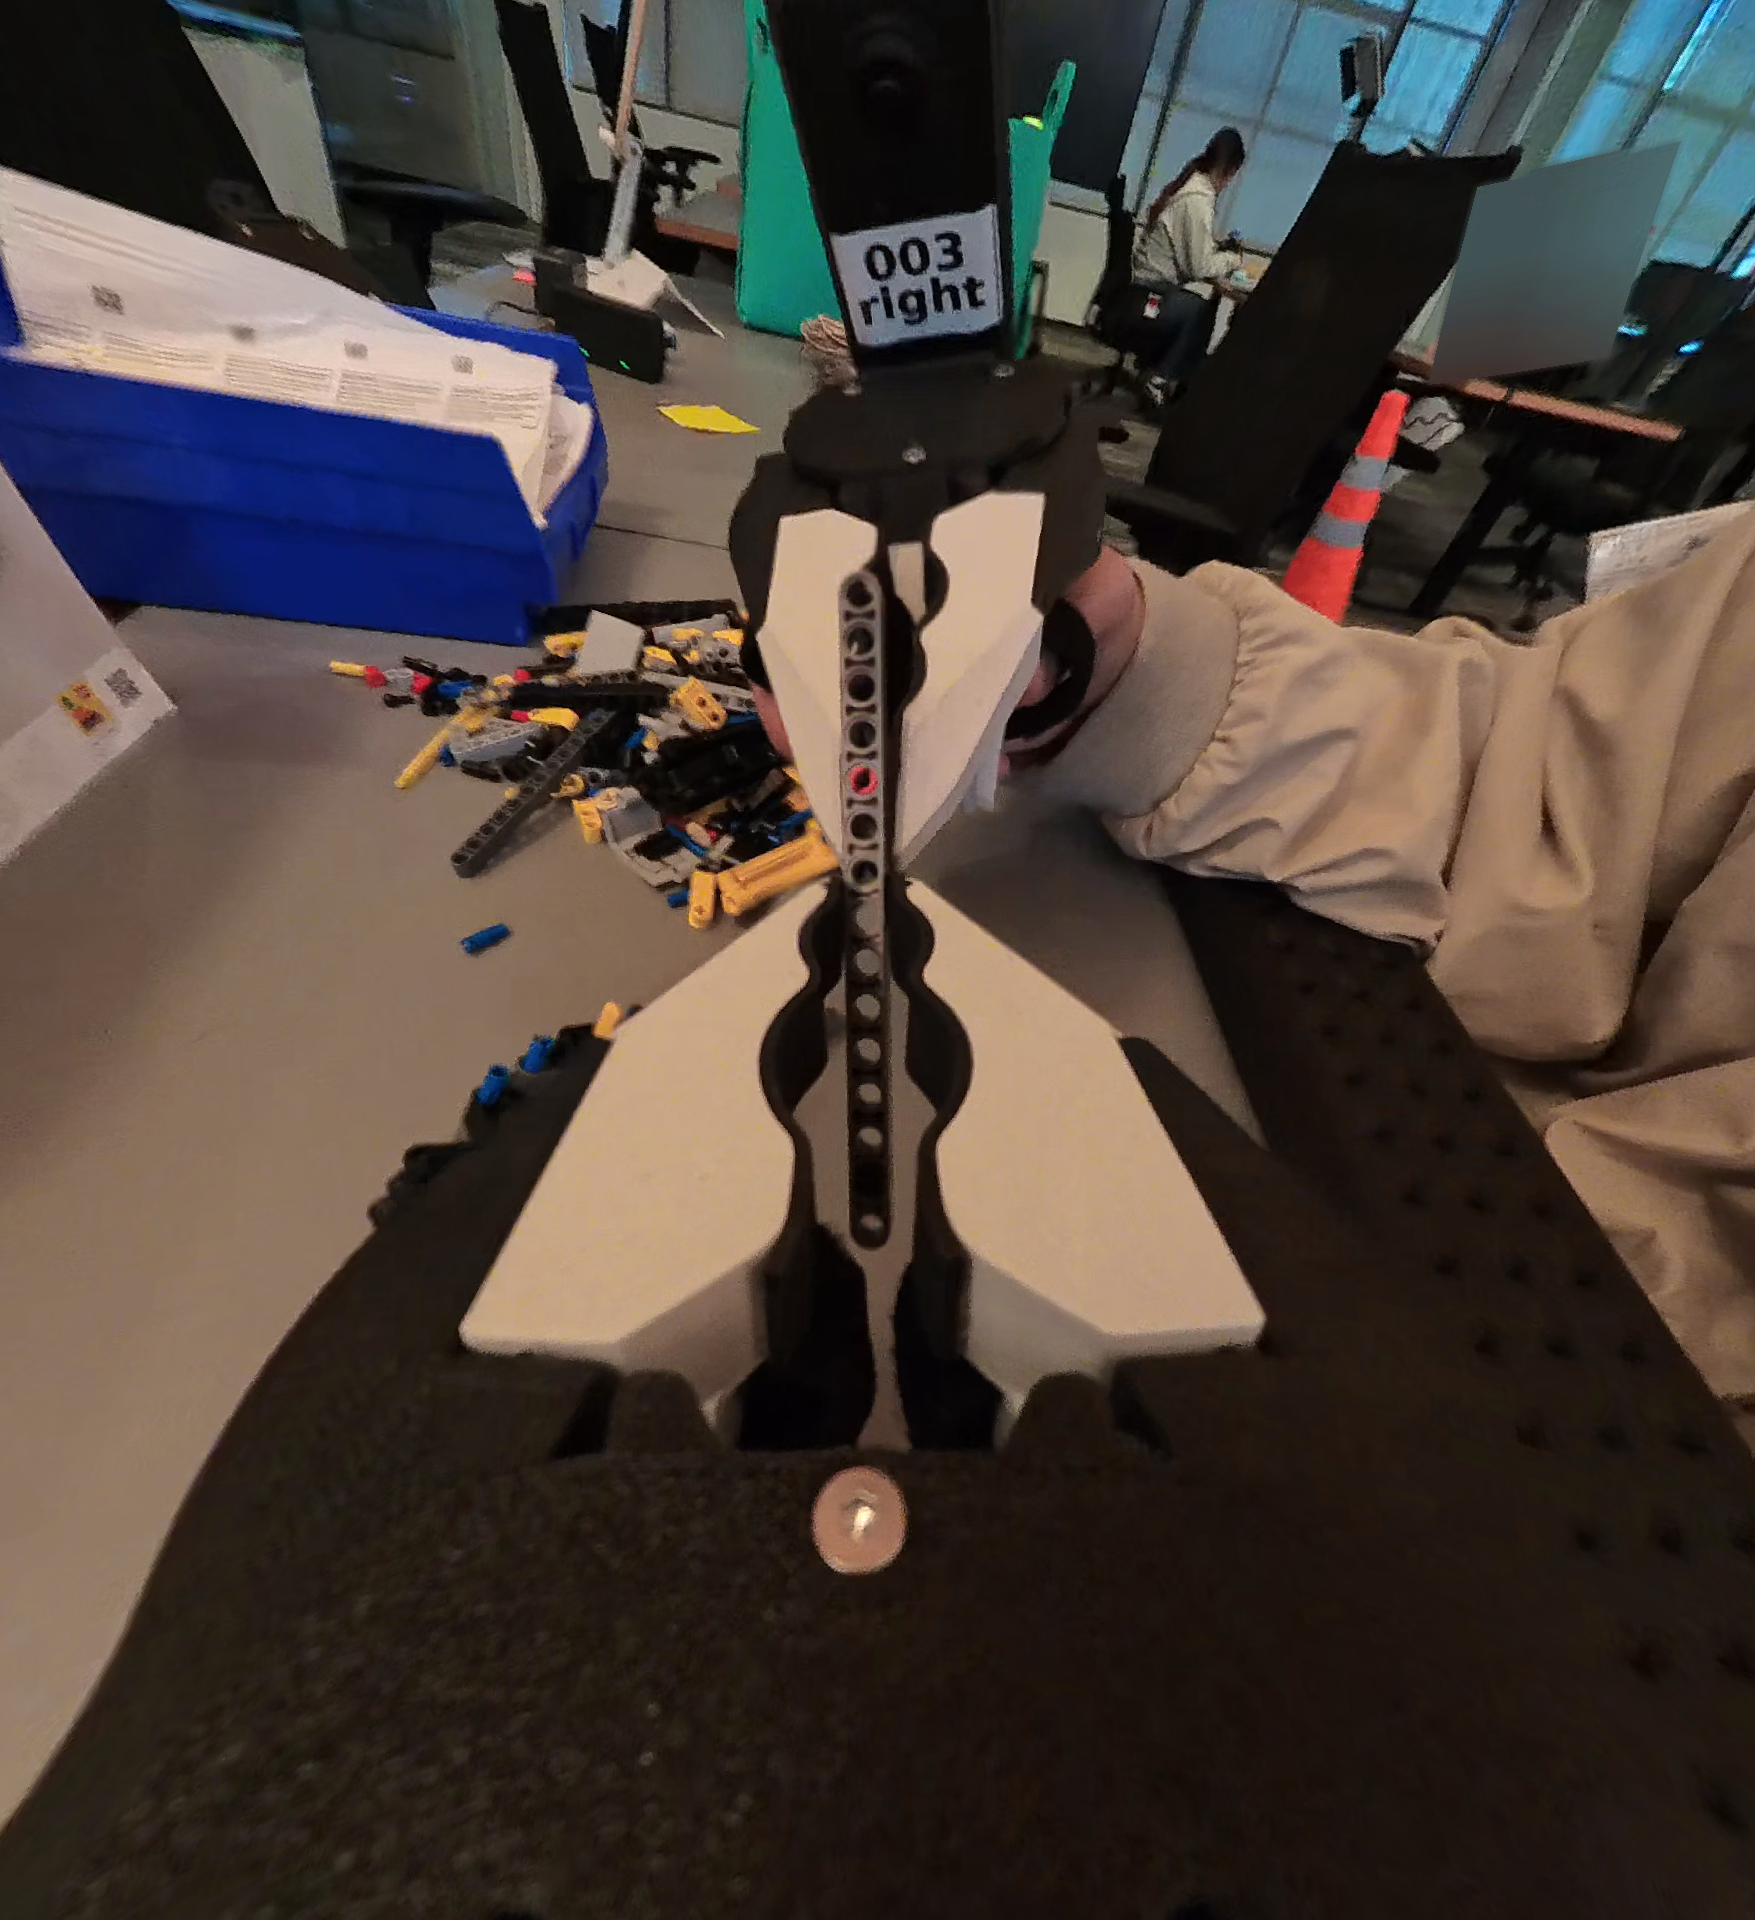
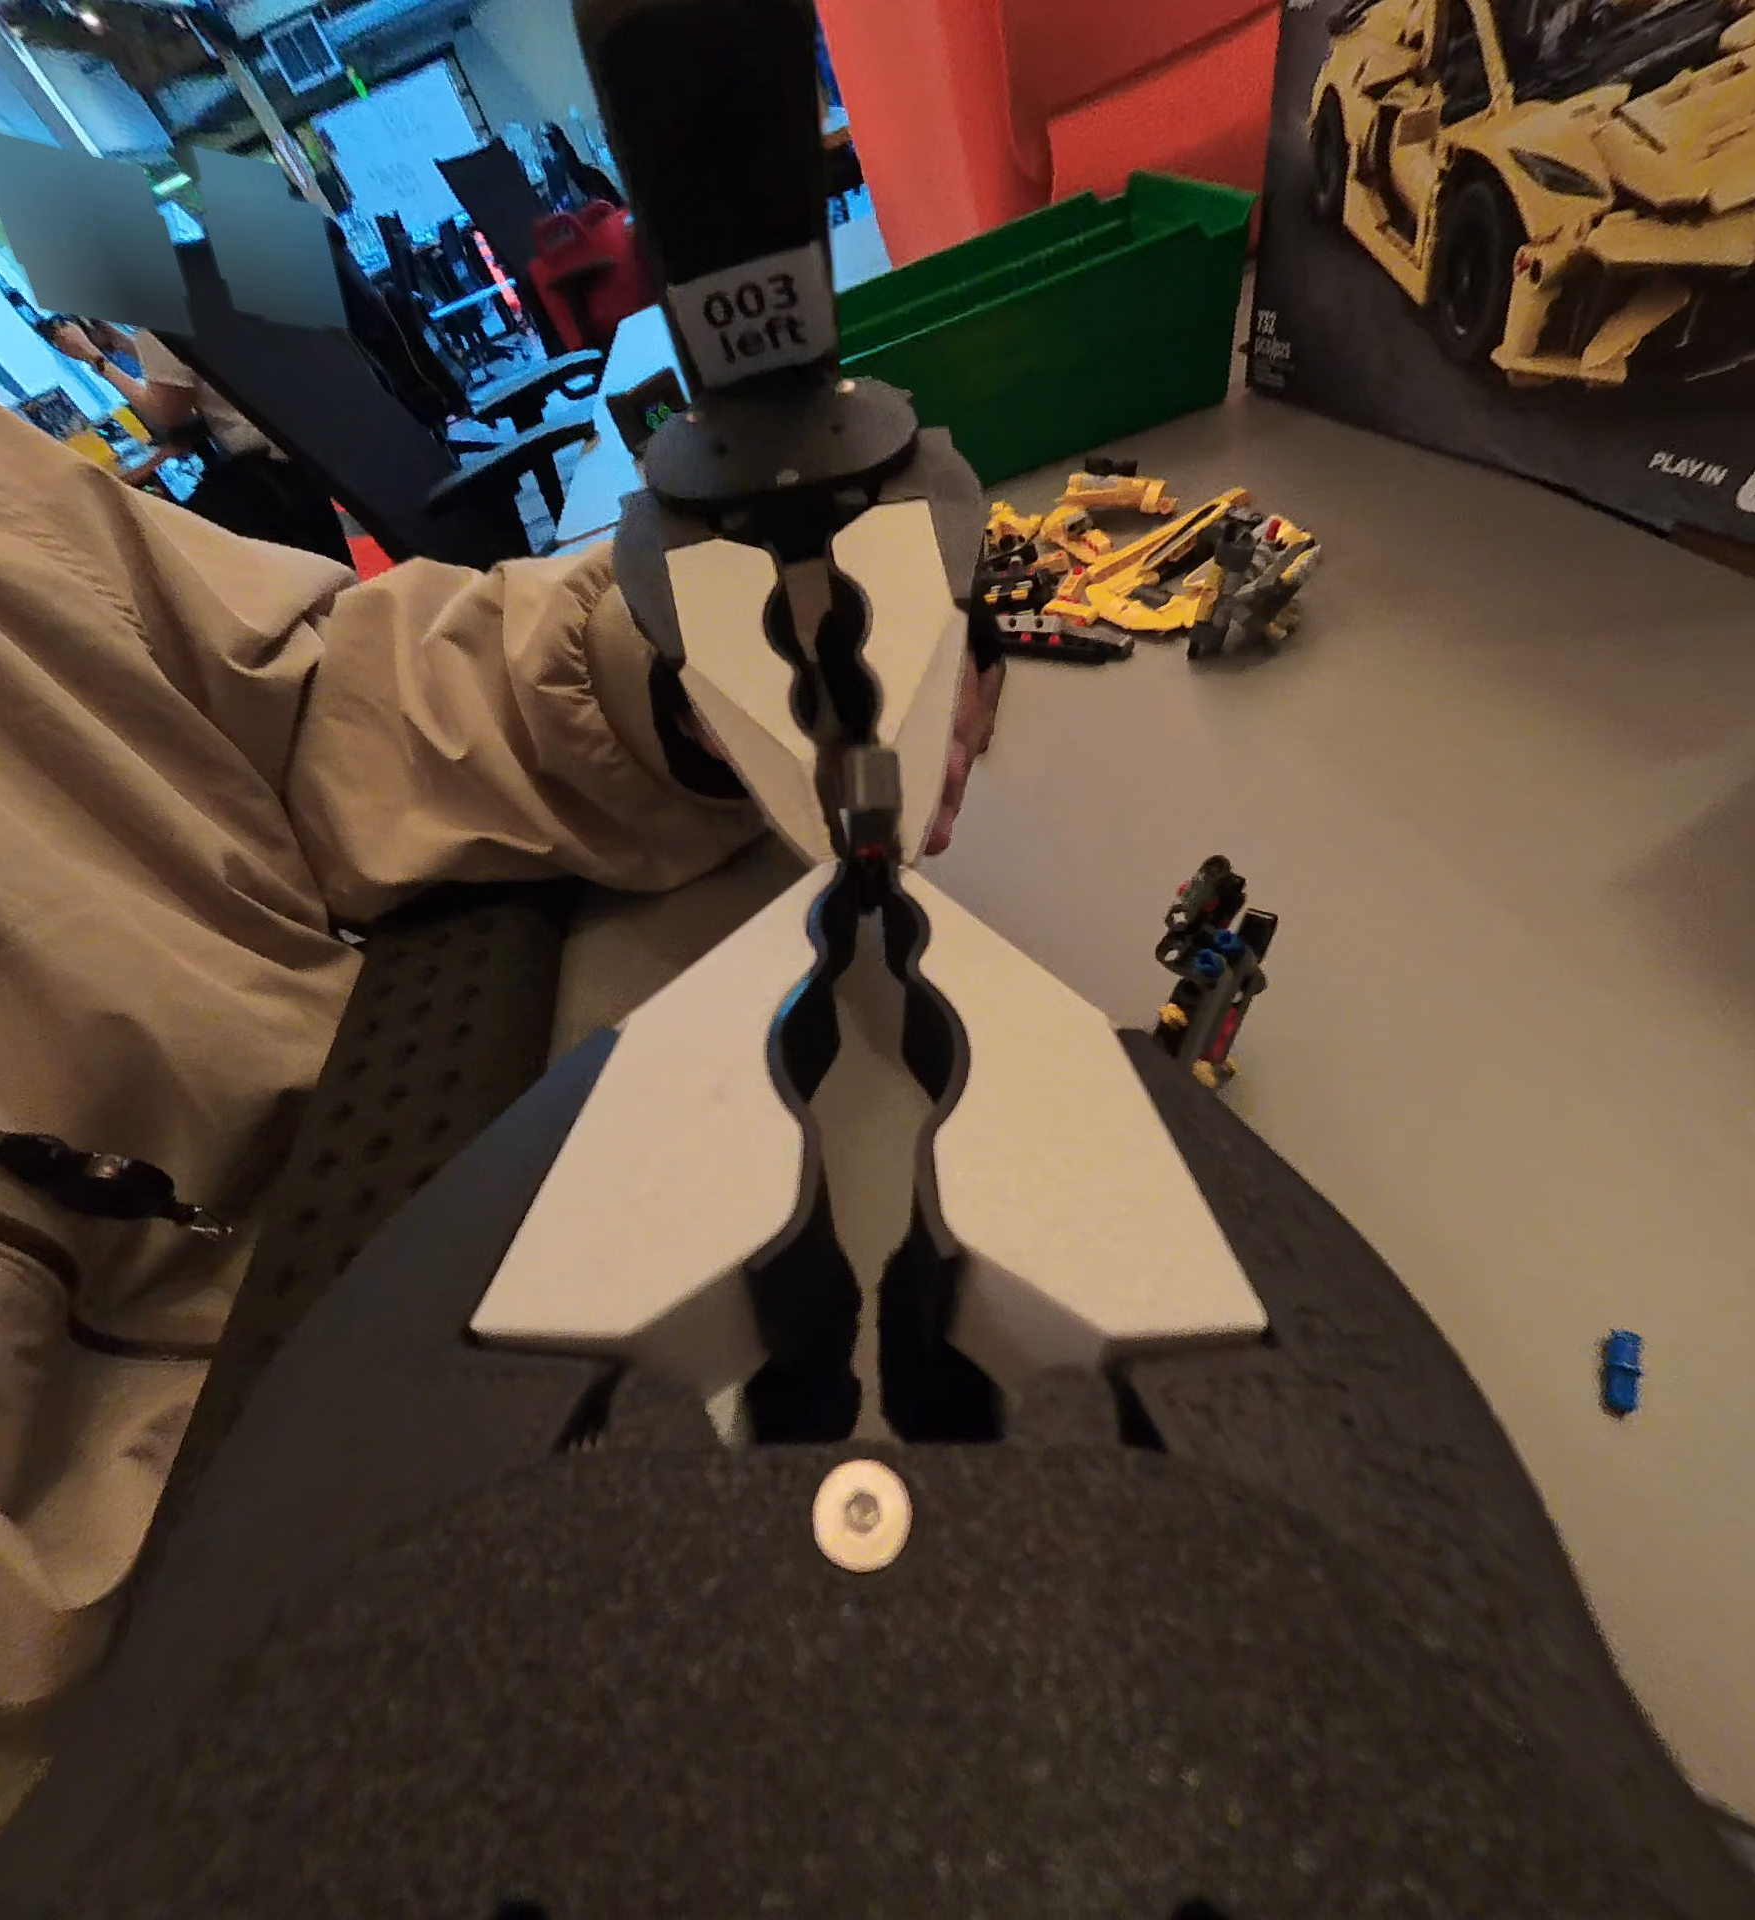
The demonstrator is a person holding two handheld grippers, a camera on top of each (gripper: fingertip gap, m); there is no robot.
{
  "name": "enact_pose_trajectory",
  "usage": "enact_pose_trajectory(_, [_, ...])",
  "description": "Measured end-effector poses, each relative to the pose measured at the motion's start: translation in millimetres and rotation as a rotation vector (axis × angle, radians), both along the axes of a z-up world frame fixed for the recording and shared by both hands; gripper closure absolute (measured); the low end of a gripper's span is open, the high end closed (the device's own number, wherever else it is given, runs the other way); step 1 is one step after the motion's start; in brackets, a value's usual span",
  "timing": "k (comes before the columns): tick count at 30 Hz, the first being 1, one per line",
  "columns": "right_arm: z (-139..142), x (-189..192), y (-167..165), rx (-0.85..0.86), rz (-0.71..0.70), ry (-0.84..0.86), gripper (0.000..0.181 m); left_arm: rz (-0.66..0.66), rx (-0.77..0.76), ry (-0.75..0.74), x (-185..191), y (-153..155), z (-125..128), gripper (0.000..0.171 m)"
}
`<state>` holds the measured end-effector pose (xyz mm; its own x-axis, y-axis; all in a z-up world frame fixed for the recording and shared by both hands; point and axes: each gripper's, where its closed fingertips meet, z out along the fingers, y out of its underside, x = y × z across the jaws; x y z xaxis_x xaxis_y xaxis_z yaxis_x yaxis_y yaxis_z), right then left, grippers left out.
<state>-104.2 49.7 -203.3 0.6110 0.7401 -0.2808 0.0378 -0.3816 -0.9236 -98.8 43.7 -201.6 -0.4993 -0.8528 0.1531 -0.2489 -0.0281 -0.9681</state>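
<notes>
My left gripper (image 1: 868, 883) has its jaws drawn narrow on a long grey beam (image 1: 865, 1039). It lies lengthwise in the channel between my fingers and runs out past their tips. My right gripper (image 2: 868, 873) meets it tip to tip, jaws also narrow. The beam's far half lies across them, but I cannot tell whether they pinch it or only sit beside it. A red pin (image 1: 860, 779) sits in one hole of that far half.

Both grippers hover over the grey table (image 1: 229, 1039), and my tan sleeve (image 1: 1372, 779) rests near its edge. A blue peg (image 1: 484, 938) lies loose just beyond my left tips. Another (image 2: 1621, 1369) lies off to the side of my right gripper, with a small dark sub-build (image 2: 1211, 966) standing near it.

Farther out are the loose parts pile (image 1: 644, 748) and a yellow part-built section (image 2: 1143, 571). Behind them stand a blue bin (image 1: 281, 520) with papers, a green bin (image 2: 1060, 343) and the set's box (image 2: 1579, 260).

My worry is the grip. The beam is held along its thin edges with much of it overhanging, so a sideways nudge from the other gripper could lever it round or squirt it out. The pin could pop loose if the tips scrape it. Anything dropped would land among similar parts and be hard to find.
</notes>
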Motion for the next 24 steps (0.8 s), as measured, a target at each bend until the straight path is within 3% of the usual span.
enact_pose_trajectory(2, [0.8,4.1,-2.7,-0.012,0.004,-0.002,0.178,0.043,-0.021,-0.068,2.9,3.2,14.2,0.165])
enact_pose_trajectory(4, [-43.1,31.0,1.1,-0.124,-0.084,-0.235,0.178,0.113,-0.268,-0.244,-9.6,34.5,63.5,0.165])
enact_pose_trajectory(5, [-55.3,35.5,-0.8,-0.17,-0.081,-0.243,0.178,0.152,-0.362,-0.3,-21.9,59.0,81.9,0.165])
enact_pose_trajectory(7, [-44.0,31.3,-0.2,-0.205,-0.068,-0.101,0.178,0.266,-0.398,-0.359,-41.6,102.0,92.5,0.165])
enact_pose_trajectory(9, [-46.8,39.5,2.3,-0.174,-0.107,-0.183,0.178,0.313,-0.54,-0.419,-55.1,128.6,100.4,0.165])
enact_pose_trajectory(11, [-48.5,54.6,1.1,-0.182,-0.144,-0.24,0.178,0.302,-0.695,-0.44,-58.7,140.3,100.7,0.165])
enact_pose_trajectory(13, [-57.1,103.9,2.7,-0.204,-0.307,-0.396,0.178,0.322,-0.74,-0.424,-52.4,144.2,90.6,0.165])
enact_pose_trajectory(18, [-89.1,199.7,-48.8,-0.447,-0.5,-0.642,0.169,0.301,-0.827,-0.333,-32.1,136.7,69.3,0.165])
enact_pose_trajectory(21, [-79.2,216.0,-58.8,-0.456,-0.555,-0.65,0.157,0.293,-0.771,-0.283,-19.7,121.4,58.5,0.164])
enact_pose_trajectory(24, [-49.9,183.0,-36.8,-0.323,-0.507,-0.533,0.157,0.262,-0.719,-0.273,-12.1,103.4,57.5,0.164])
